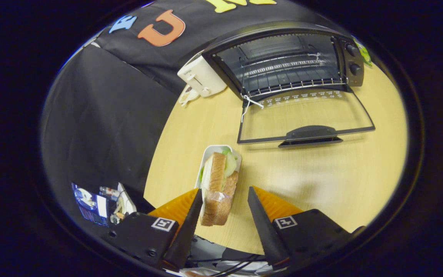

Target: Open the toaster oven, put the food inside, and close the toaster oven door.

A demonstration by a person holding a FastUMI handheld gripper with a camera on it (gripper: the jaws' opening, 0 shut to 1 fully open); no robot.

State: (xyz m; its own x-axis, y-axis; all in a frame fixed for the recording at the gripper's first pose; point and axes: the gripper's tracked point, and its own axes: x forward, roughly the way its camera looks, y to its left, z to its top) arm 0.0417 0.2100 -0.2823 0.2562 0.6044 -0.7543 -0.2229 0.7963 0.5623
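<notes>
Gripper view: my gripper [223, 194] is spread open around the brown-crusted sandwich [218, 184] on its white rectangular tray [210, 153]; beyond, on the pale wooden table [321, 177], I see the black toaster oven [283, 63], glass door [306, 119] folded down.

I see my gripper [223, 196] spread wide around the sandwich [218, 188] (its far end on a white tray [213, 149]); beyond, the toaster oven [283, 63] stands with its door [306, 119] open on the table [321, 173].
</notes>
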